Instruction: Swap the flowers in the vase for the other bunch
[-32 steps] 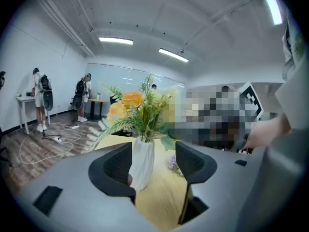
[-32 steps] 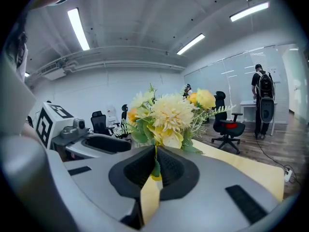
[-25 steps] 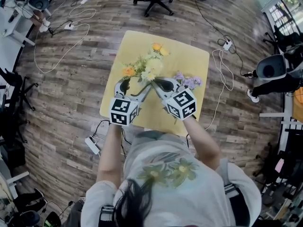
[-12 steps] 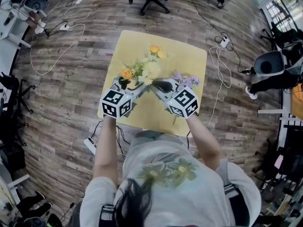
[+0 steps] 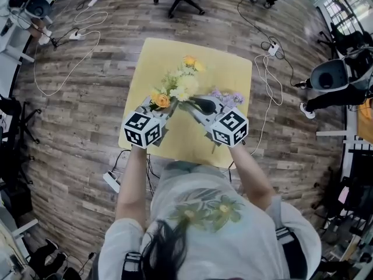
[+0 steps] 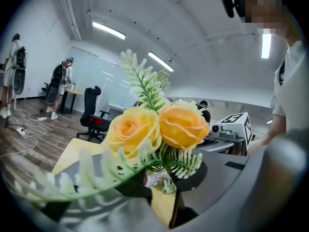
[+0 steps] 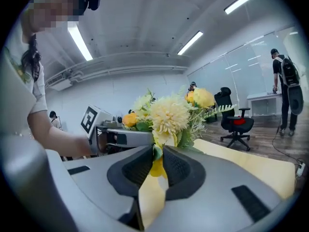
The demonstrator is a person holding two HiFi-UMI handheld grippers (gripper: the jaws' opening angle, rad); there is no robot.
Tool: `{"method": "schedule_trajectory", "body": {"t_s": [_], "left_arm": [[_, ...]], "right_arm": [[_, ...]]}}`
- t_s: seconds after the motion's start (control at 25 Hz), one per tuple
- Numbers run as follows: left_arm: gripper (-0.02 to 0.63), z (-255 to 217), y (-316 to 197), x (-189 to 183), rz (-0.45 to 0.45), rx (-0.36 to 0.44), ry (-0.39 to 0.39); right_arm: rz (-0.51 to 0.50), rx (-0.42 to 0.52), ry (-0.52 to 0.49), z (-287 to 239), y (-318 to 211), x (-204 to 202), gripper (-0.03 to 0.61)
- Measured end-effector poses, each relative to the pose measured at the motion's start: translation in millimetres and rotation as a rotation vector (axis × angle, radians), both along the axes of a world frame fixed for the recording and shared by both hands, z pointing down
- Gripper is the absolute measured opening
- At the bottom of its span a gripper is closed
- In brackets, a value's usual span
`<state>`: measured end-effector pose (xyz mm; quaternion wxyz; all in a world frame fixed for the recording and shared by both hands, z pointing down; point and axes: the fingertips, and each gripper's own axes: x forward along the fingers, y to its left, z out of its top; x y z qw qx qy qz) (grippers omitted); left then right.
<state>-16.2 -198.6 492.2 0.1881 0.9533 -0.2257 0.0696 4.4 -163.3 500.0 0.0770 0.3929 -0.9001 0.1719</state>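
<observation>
head view: left gripper [image 5: 157, 105], jaws just closing, and right gripper [image 5: 192, 103] grasp yellow bunch [image 5: 183, 84].

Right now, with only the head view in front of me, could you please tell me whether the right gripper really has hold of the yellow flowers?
Observer: Yes. Its own view shows the right gripper shut on a stem of the yellow bunch.
Operator: Thank you. And what is the left one doing?
Observer: The left gripper has just been closing, with the stems under two orange roses between its jaws. I cannot tell whether it grips them yet.
</observation>
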Motion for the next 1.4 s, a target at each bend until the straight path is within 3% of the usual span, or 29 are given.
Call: {"method": "schedule_trajectory", "body": {"t_s": [0.32,0.56,1.04,1.4], "left_arm": [[0.091,-25,-1,-10,-0.045,0.028,0.112],[0.089,-56,-1,-19,-0.073,0.056,0.174],[0.089,-131,25,-17,-0.150,0.145,0.233],[0.089,-187,72,-21,-0.200,0.216,0.285]], "right_arm": [[0.045,0.070,-0.069,-15,17,8,0.049],[0.056,0.069,-0.075,-20,24,16,0.049],[0.031,0.059,-0.076,-36,46,33,0.049],[0.016,0.062,-0.051,-43,63,48,0.049]]}}
